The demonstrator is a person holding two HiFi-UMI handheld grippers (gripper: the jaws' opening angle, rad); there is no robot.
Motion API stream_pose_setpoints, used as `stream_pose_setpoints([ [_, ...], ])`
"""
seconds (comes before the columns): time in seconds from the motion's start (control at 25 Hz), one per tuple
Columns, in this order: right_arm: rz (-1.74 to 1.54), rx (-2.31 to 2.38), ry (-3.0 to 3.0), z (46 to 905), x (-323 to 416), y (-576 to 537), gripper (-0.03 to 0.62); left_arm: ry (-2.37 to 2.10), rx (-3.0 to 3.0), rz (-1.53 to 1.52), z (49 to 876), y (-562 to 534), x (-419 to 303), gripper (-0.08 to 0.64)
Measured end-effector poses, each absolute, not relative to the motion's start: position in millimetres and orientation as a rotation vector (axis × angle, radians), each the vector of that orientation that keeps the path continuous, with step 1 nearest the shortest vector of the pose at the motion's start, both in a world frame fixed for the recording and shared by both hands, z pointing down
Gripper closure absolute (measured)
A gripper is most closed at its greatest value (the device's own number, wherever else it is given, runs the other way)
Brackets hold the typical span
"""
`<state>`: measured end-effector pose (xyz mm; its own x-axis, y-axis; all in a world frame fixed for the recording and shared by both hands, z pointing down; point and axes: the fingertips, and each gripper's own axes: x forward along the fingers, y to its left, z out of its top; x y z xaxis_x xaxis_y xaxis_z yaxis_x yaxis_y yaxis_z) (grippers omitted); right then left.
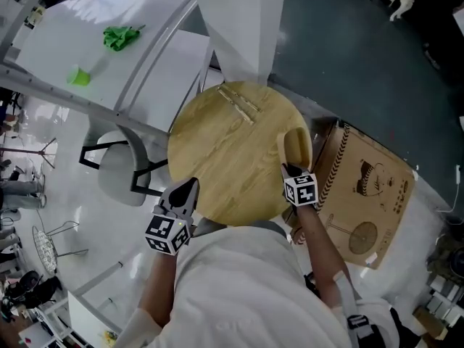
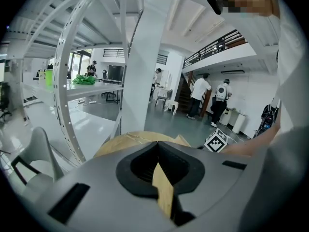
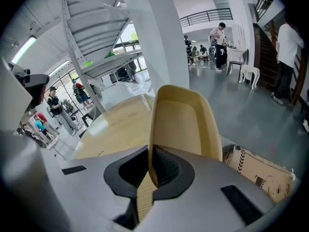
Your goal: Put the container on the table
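A round wooden table (image 1: 225,151) stands in front of me. My right gripper (image 1: 292,170) is shut on the rim of a beige plastic container (image 1: 296,148), which it holds on edge over the table's right side. In the right gripper view the container (image 3: 183,124) rises from the right gripper (image 3: 152,167) with its hollow side facing right, and the table (image 3: 116,129) lies below it to the left. Whether the container touches the wood I cannot tell. My left gripper (image 1: 190,187) hovers at the table's near left edge, shut and empty. In the left gripper view the left gripper (image 2: 158,168) points across the table (image 2: 128,140).
A printed cardboard box (image 1: 370,194) lies on the floor right of the table. A white chair (image 1: 119,169) stands to the left, a white column (image 1: 243,27) behind the table, and a white desk (image 1: 94,42) with green items beyond. A thin strip (image 1: 239,104) lies on the tabletop.
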<state>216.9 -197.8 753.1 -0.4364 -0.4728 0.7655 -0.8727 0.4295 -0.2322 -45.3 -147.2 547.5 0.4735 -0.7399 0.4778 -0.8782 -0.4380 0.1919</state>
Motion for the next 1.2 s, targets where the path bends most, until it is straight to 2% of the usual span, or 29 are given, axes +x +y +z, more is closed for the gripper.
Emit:
stream_pose_setpoints([
  [1.08,0.748,1.061,-1.95,800.7,219.8,-249.0,0.524,-1.429,2.182,0.461,560.8,-129.7,-70.8,0.543],
  [1.2,0.752,1.085,-1.96,796.4,218.8,-253.9,0.466,-1.426,2.183,0.459,561.2,-127.7,-72.4,0.543],
])
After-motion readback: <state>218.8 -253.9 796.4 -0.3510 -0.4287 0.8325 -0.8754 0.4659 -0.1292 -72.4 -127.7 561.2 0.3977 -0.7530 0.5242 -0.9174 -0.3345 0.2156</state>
